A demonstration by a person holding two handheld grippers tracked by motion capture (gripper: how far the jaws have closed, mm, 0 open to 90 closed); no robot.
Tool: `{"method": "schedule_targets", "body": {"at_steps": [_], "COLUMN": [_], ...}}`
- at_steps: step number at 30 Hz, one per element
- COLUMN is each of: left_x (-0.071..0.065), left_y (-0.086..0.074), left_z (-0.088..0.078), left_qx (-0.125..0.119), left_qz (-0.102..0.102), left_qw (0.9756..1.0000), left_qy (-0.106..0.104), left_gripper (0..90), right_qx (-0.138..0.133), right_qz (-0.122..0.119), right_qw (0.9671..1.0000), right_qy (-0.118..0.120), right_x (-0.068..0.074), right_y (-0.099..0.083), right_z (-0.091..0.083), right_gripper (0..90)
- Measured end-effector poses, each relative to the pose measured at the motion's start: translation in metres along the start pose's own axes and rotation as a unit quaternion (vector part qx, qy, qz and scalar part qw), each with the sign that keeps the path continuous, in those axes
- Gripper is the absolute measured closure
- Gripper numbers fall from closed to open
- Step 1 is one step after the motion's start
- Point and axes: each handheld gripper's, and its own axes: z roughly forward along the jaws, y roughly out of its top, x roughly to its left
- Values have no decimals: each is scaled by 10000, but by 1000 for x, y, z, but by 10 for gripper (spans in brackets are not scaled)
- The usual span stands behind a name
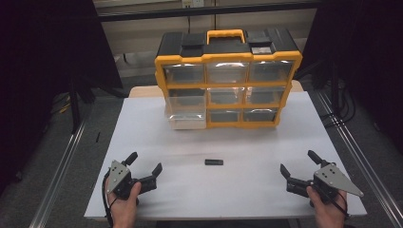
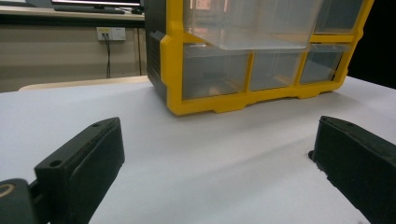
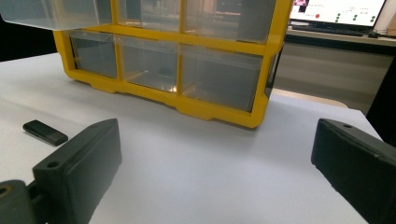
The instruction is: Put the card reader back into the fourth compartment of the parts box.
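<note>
left gripper (image 1: 146, 162): fingers spread, holding nothing, near worktop (image 1: 142, 123) front-left edge | right gripper (image 1: 298, 163): fingers spread, holding nothing, front-right | small black block (image 1: 214, 162): flat between them, apart from both | yellow drawer organizer (image 1: 227, 78): far edge, one left drawer (image 1: 186, 110) pulled out

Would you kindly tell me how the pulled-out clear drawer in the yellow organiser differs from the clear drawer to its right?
The pulled-out clear plastic drawer, at the left of the middle row, juts forward past the yellow and black organiser cabinet's frame; the middle clear drawer beside it sits flush and shut. The pulled-out one overhangs the white table, hiding the bottom-left drawer; the shut one covers nothing. Both are transparent, similar in width, and look empty.
</note>
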Motion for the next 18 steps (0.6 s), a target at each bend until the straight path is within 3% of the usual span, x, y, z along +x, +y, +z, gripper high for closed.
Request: {"method": "schedule_targets", "body": {"at_steps": [8, 11, 18], "left_x": [-3, -5, -9], "left_y": [3, 6, 9], "left_z": [4, 7, 11], "left_qx": [217, 345, 563], "left_qz": [38, 142, 93], "left_qw": [9995, 9989, 9968], "left_qy": [-222, -282, -561], "left_gripper": [24, 30, 54], "right_qx": [0, 22, 14], "right_qz": [12, 28, 36], "right_qw": [10000, 10000, 9999], "right_qy": [44, 49, 152], "right_x": [0, -1, -1], "right_y": [-1, -2, -2], "right_z": [0, 0, 2], "right_gripper": [18, 18, 18]}}
